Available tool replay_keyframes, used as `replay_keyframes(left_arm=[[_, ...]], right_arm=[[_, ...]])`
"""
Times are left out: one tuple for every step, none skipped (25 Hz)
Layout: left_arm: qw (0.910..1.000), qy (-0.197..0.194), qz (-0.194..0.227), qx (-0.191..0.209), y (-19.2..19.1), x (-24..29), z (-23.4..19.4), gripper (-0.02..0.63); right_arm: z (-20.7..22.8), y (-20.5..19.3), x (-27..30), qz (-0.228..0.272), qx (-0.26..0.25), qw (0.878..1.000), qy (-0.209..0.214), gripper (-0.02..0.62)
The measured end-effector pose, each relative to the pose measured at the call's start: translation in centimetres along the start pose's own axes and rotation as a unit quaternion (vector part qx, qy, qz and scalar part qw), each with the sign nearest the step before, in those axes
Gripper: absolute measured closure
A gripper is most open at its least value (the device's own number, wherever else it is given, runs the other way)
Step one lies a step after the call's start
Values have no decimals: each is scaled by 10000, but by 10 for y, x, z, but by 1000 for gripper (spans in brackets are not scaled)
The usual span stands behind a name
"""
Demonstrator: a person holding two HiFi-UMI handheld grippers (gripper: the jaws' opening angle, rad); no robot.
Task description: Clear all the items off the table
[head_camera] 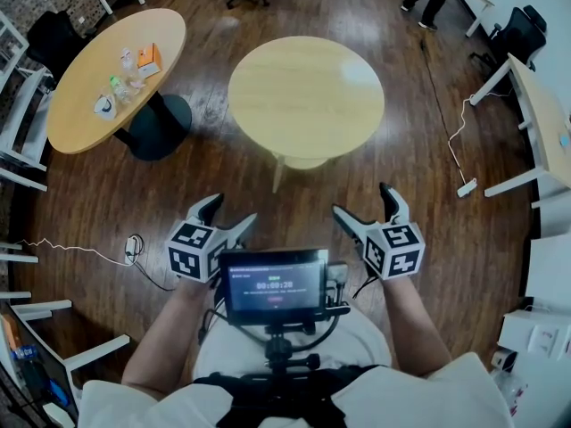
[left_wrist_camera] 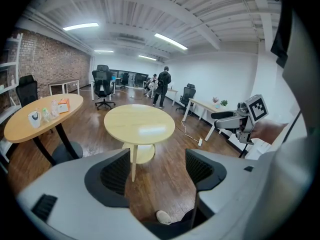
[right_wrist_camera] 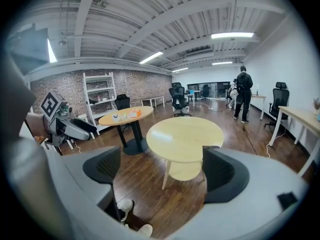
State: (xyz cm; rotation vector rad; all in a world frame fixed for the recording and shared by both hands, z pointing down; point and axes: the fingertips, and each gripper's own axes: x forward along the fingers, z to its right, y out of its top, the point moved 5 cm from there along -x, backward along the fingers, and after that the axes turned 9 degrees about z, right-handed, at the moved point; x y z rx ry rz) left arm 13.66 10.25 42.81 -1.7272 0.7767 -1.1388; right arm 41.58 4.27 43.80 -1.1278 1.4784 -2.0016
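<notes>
The things to clear, an orange box (head_camera: pixel 148 58) and small containers (head_camera: pixel 120 87), sit on the long table (head_camera: pixel 85 119) at the upper left of the head view, past the bare round table (head_camera: pixel 306 96). My left gripper (head_camera: pixel 232 210) looks nearer them than my right gripper (head_camera: pixel 362 201). All 4 jaws stand wide apart, holding nothing.

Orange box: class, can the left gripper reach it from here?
Probably not: the left gripper hangs open well short of the orange box, which sits on the far table across open floor. The way there looks free.
</notes>
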Motion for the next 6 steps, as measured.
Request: replay_keyframes(left_arm=[[10000,8,-2,-4,0,0,-1,264],[10000,13,-4,-5,0,0,-2,264],[10000,18,-6,-5,0,1,-2,264],[10000,21,-8,-4,0,1,-3,264],[10000,23,-9,-5,1,2,-3,264],[10000,25,-10,-7,1,3,-3,264]], right_arm=[[0,0,1,-6,-5,10000,11,72],[0,1,2,-11,-8,10000,22,72],[0,1,3,-17,-11,10000,33,72],[1,1,4,-24,-14,10000,44,72],[1,1,5,-31,-18,10000,54,72],[1,2,6,-38,-22,10000,64,72]])
